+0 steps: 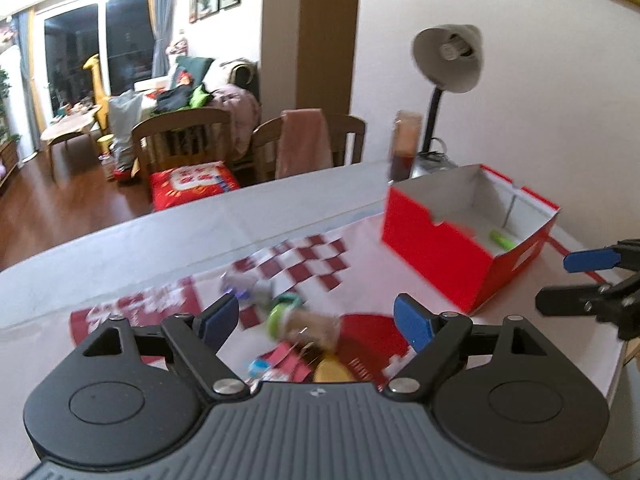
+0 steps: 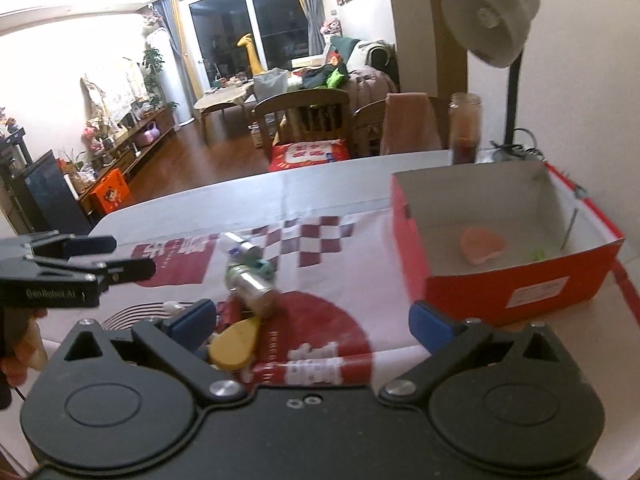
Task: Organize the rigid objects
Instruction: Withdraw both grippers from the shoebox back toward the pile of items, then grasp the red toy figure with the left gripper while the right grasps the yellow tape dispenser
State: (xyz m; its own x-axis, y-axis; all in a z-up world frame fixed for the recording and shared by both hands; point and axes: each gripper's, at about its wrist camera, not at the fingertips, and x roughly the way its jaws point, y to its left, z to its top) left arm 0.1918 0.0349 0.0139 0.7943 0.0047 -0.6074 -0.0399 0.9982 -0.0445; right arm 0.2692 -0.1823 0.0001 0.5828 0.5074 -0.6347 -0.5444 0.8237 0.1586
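With both sets of tongs spread wide and pinching nothing, main risk sits right under them: left gripper (image 1: pixel 316 320) over a blurred heap, right gripper (image 2: pixel 312 320) just beside yellow oval piece (image 2: pixel 236 346). Close to that, loose pile (image 2: pixel 250 280) of small rigid items lying on red-and-white cloth (image 2: pixel 320 240), touching and overlapping; silver cylinder (image 2: pixel 256 288) likely to roll or squirt out if pinched off-centre. Could also snag cloth and drag the whole heap. Both grippers converging on one cluster, so finger clash plausible. Farther right, red box (image 2: pixel 500 292) open, already holding pink piece (image 2: pixel 482 246) and green item (image 1: pixel 502 239); clipping the near wall on transfer could shove it. Beyond, glass jar (image 2: pixel 466 128) and desk lamp (image 2: pixel 492 24) just behind box, vulnerable to overshoot.
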